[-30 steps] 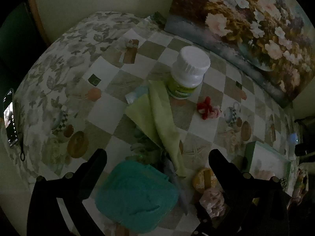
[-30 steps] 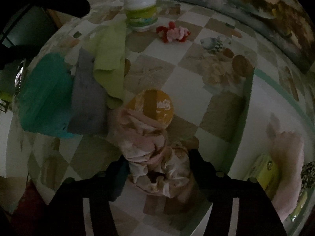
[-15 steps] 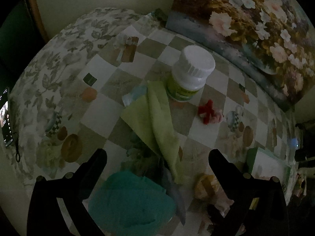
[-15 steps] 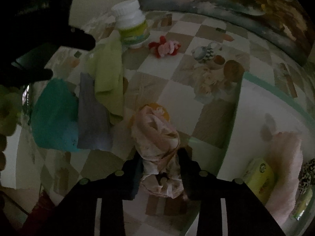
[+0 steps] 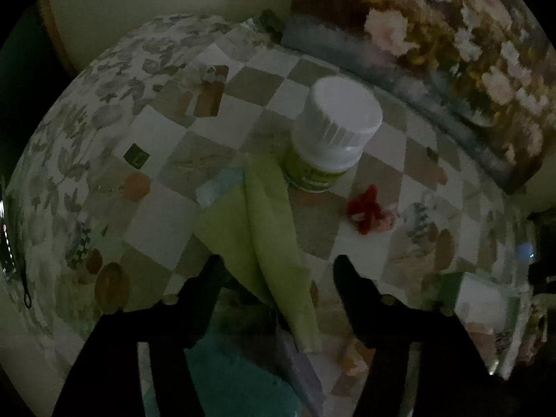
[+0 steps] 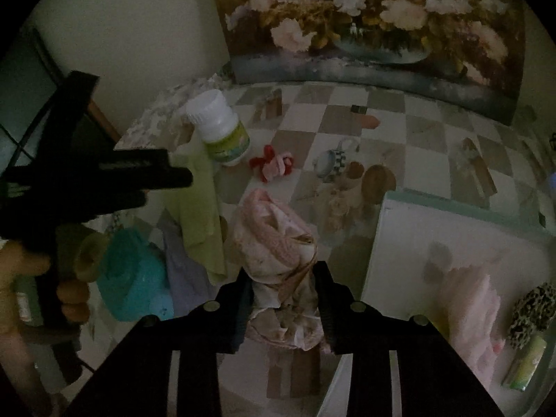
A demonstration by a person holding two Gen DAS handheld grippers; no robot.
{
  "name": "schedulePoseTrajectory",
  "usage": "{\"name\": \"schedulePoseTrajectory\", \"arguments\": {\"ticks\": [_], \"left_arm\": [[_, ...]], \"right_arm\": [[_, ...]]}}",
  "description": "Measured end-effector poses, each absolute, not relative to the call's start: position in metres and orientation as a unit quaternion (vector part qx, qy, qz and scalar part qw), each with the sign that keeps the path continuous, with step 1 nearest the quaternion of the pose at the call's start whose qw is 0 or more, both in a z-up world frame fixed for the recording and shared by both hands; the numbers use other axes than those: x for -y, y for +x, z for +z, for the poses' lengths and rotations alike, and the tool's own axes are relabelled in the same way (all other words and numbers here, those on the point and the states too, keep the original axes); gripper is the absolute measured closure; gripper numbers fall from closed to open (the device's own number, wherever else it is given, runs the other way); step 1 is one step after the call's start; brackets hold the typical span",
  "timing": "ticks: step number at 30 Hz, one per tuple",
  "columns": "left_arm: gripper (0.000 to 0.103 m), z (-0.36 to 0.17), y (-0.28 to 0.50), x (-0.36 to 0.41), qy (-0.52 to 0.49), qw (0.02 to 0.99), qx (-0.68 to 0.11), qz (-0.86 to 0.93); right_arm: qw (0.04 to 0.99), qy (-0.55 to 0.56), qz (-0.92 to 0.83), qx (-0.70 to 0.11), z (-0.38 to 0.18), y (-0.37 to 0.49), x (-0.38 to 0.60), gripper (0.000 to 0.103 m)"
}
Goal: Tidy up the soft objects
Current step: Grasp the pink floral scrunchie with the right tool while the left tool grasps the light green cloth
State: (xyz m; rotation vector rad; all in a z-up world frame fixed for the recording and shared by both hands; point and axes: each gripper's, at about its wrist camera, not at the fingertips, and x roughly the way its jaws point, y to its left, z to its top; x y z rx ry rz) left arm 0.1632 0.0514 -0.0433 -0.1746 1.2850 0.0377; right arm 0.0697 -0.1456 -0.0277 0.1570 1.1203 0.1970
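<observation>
The right gripper [image 6: 283,288], its fingers clamped on the pink cloth [image 6: 274,239], has lifted the bundle clear of the table [image 6: 347,118]; the box [image 6: 434,229] at centre right is judged its destination. The left gripper [image 5: 276,271], fingers apart but just narrowed, straddles the green cloth [image 5: 267,229] at frame centre, likely the next pick.

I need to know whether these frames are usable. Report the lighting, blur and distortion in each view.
Left wrist view: very dim, motion-smeared, so the white bottle and flower painting look soft; fisheye bends the checkered tablecloth. Right wrist view: equally dark but sharper, the pink cloth in the right gripper reads clearly; corners vignette black.
</observation>
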Motion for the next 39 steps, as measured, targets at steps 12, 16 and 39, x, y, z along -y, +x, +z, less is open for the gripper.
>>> {"name": "schedulePoseTrajectory", "arguments": {"ticks": [12, 16, 39], "left_arm": [[0.093, -0.075, 0.177, -0.036, -0.037, 0.776, -0.629, 0.019], [0.100, -0.071, 0.175, -0.034, -0.036, 0.785, -0.618, 0.011], [0.102, -0.037, 0.170, -0.031, -0.091, 0.812, -0.576, -0.039]], "right_arm": [[0.832, 0.089, 0.088, -0.540, -0.034, 0.075, 0.155, 0.067], [0.829, 0.090, 0.088, -0.545, -0.037, 0.075, 0.156, 0.067], [0.834, 0.097, 0.083, -0.536, -0.031, 0.072, 0.160, 0.067]]}}
